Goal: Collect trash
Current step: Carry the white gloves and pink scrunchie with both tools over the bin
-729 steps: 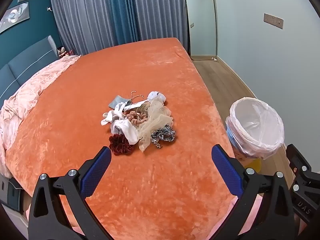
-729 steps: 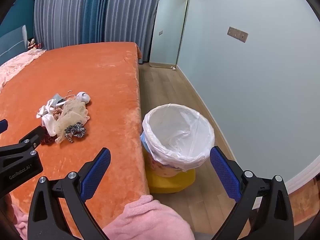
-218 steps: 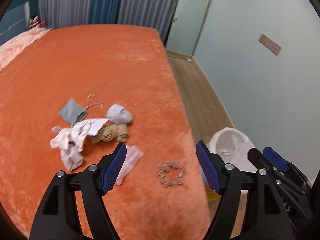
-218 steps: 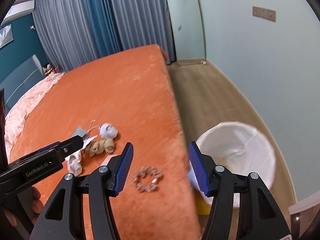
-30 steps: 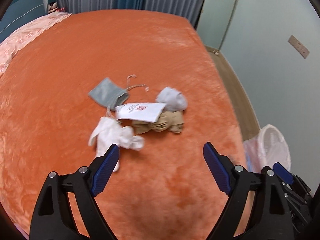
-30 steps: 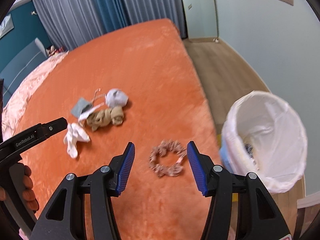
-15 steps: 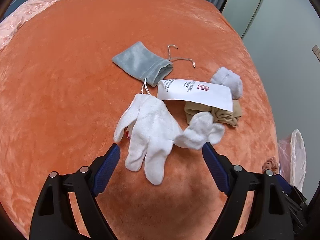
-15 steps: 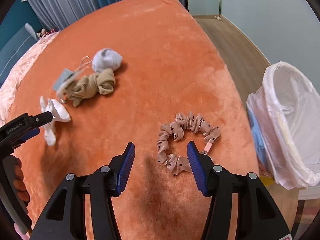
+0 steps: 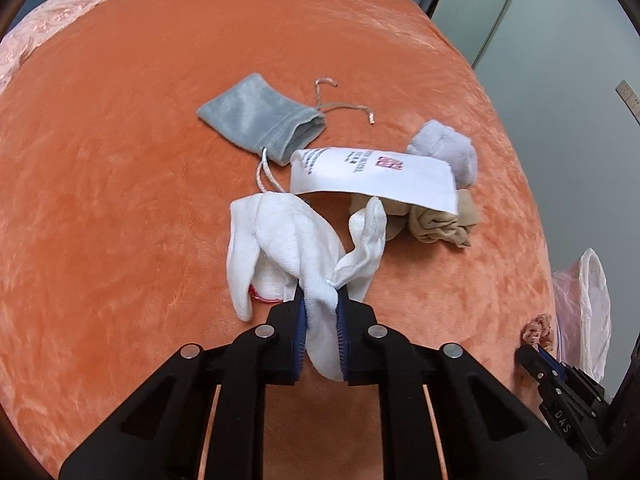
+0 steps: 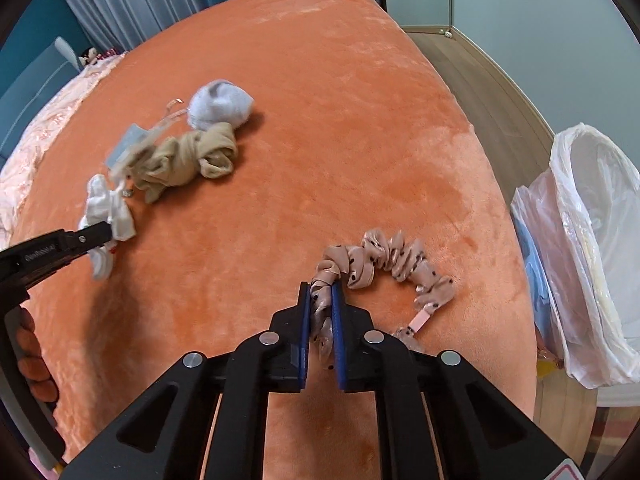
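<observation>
Left gripper (image 9: 320,312) is clamping a white glove (image 9: 276,240) by a bunched fold near its cuff; the rest is draping onto the orange bedspread (image 9: 120,120) toward 12 o'clock. It looks like limp, light knit with no stiffness, so it should be hanging and swinging once lifted; the pinch on a thick fold looks secure. Beyond it, at about 1 o'clock, a white paper slip (image 9: 372,176) is lying over beige stockings (image 9: 440,224), with a grey pouch (image 9: 260,116) at 12 and a pale sock ball (image 9: 444,152) further right. The slip is flat and thin, probably needing an edge pinch. Right gripper (image 10: 321,308) is closed on a pink dotted scrunchie (image 10: 384,264), gripping one side of the ring; the remainder is curling out toward 1 o'clock on the bedspread. Soft, springy, light, so unlikely to slip. The lined bin (image 10: 592,248) is standing off the bed edge at 3 o'clock.
</observation>
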A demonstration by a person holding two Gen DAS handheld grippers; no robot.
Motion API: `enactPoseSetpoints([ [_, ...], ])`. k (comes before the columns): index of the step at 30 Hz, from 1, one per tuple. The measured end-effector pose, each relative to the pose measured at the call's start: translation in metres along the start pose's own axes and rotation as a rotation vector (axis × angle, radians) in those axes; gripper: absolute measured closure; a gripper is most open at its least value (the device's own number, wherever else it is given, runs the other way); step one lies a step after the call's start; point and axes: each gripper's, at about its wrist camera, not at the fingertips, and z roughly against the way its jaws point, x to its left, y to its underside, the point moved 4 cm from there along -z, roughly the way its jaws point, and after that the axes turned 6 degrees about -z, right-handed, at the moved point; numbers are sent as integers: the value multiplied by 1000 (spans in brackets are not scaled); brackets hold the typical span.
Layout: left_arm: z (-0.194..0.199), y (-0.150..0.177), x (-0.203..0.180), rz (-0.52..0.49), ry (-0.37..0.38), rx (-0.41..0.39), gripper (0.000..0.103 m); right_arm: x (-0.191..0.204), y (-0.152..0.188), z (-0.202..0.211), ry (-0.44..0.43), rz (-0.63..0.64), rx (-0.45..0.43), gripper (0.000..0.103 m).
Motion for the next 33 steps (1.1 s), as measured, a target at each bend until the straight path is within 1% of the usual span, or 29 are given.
enactPoseSetpoints([
  [4,21,-3,-18,-35,9,-39,91,9,-6,24,-38,5,-41,94],
  [7,43,-8,-36,-65,22,-77,91,15,-18,47,-66,9,-87,94],
  [12,82,-20,-74,-118,54,-147,91,17,-40,98,-111,8,-182,94],
  [15,105,-27,-102,-158,75,-189,91,12,-54,127,-122,11,-240,94],
  [20,137,-34,-146,-216,113,-244,91,-7,-70,178,-137,-11,-335,94],
  [25,162,-34,-195,-284,152,-284,91,-33,-83,221,-124,-29,-414,94],
  [33,189,-28,-258,-360,220,-318,91,-80,-87,269,-95,-79,-502,94],
])
